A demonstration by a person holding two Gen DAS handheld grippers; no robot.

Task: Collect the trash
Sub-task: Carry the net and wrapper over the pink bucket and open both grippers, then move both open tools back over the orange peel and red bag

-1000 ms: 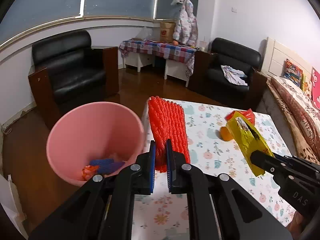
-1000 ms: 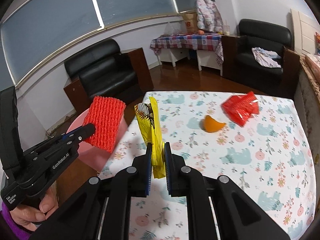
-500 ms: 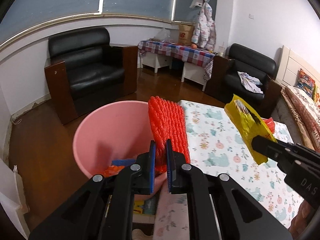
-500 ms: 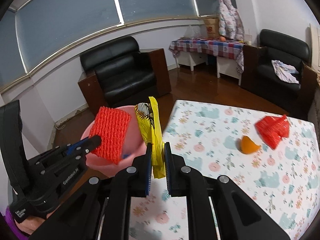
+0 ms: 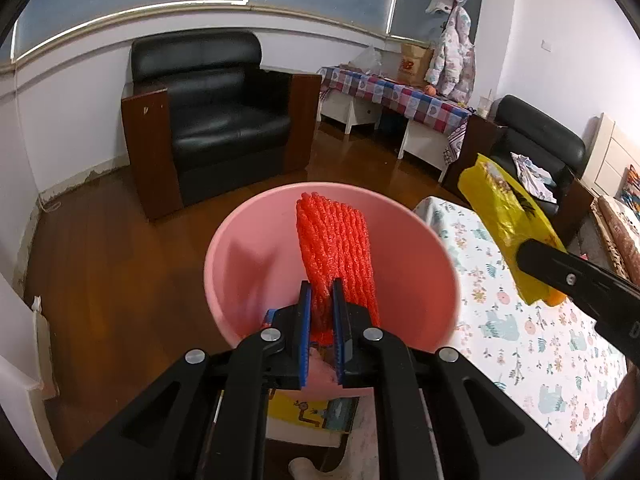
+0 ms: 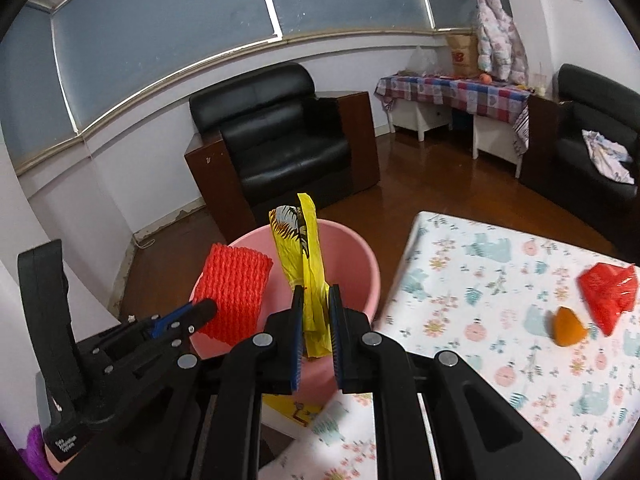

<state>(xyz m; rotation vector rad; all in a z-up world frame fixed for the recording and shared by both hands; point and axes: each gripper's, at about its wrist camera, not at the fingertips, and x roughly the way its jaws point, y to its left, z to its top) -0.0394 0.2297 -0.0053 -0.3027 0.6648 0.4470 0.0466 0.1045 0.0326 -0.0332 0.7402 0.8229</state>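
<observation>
Two hand-held grippers hover over a pink bin [image 5: 248, 264] that stands on the wooden floor beside a table with a flower-print cloth [image 6: 500, 280].

The left gripper [image 5: 321, 312] has its fingers clamped on the lower edge of a red foam net [image 5: 336, 244]. The net stands up from the fingertips and sits directly over the open mouth of the bin, so a release here would likely drop it inside. A little blue and orange rubbish already shows at the bottom of the bin, just left of the fingertips.

The right gripper [image 6: 314, 320] has its fingers clamped on a crumpled yellow wrapper [image 6: 306, 256], which rises from between the fingertips. From its own camera the wrapper lies in front of the bin's right half. From the left camera it hangs to the right of the bin, over the near table edge, so it probably needs to travel a little further left.

Still on the table, well to the right of the right gripper's fingers, lie a piece of orange peel [image 6: 568, 326] and a red plastic bag [image 6: 610, 296], close beside each other.

Judged from this, the task is roughly midway: some rubbish is binned, two pieces are carried and not yet dropped, and two wait on the table.
</observation>
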